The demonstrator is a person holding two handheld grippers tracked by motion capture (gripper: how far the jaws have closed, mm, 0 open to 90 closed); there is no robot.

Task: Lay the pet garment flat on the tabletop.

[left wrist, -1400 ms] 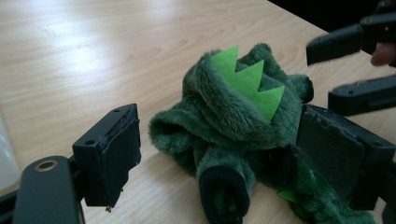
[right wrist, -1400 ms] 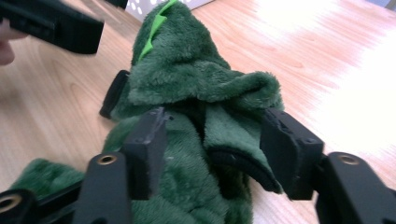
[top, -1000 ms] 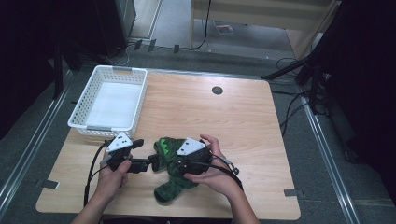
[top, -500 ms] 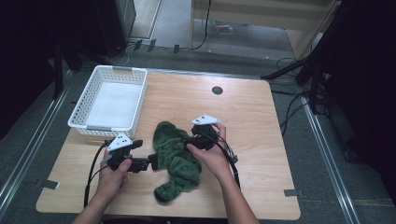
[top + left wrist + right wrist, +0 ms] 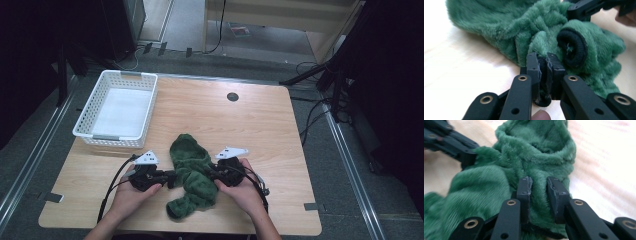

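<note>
A green plush cloth with a black ribbed cuff lies crumpled on the wooden table, near its front edge. My left gripper is at the cloth's left side, its jaws shut on a black edge of the cloth. From the right, my right gripper is shut on a thick fold of the green pile. The two grippers face each other across the cloth. A hand holds each one.
A white slatted basket stands at the table's back left, with nothing in it. A dark round grommet sits near the far edge. Cables trail from both grippers over the front edge.
The right gripper came down from above the cloth's far side and closed on its right flank. The cloth now lies longer, stretched toward the front. The left gripper stayed put.
</note>
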